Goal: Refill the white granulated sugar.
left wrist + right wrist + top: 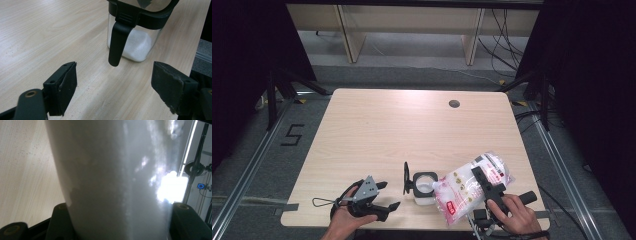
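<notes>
A clear jar (424,192) with white powder in its bottom stands near the table's front edge, its black hinged lid (406,177) flipped up at its left side. A plastic bag of white powder (462,187) with red labels is tilted, its low corner at the jar's mouth. My right gripper (479,176) is shut on the bag (112,182), which bulges between both jaws of the gripper (117,220). My left gripper (388,195) rests open to the left of the jar. Past the empty jaws of that gripper (115,72), the jar (140,45) and its hanging black latch (117,42) show close ahead.
The wooden table (412,130) has a round cable hole (454,103) at the back right. Its front edge runs just under both hands. Black frames and cables stand on the floor around the table, and desk legs are behind it.
</notes>
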A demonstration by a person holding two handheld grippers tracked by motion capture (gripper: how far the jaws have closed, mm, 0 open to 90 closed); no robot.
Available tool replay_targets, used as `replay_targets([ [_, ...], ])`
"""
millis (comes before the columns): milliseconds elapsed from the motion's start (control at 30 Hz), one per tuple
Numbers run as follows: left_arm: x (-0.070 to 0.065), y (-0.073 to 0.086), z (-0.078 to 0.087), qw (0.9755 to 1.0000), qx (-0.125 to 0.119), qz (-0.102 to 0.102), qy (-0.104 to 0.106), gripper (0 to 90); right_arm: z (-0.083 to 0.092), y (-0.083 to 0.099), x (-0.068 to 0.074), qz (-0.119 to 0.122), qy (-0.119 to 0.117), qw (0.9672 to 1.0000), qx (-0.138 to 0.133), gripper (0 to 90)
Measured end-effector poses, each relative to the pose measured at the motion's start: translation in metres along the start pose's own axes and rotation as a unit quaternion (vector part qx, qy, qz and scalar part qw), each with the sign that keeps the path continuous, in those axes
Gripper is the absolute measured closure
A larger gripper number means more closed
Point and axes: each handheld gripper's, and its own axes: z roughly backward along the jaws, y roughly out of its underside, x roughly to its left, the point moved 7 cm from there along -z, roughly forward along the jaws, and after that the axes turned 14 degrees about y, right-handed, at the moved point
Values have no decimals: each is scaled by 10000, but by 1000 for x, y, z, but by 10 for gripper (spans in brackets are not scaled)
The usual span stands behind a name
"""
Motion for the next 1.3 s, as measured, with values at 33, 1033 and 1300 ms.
replay_targets([
  [33,1,0,0,10000,20,-25,18,203,-1,0,-1,82,17,10000,-29,466],
  [1033,2,1,2,9998,150,-130,-47,203,0,1,2,-48,-66,10000,24,472],
  [1300,-1,0,1,10000,15,13,-7,203,0,0,3,-155,-46,9999,-25,476],
])
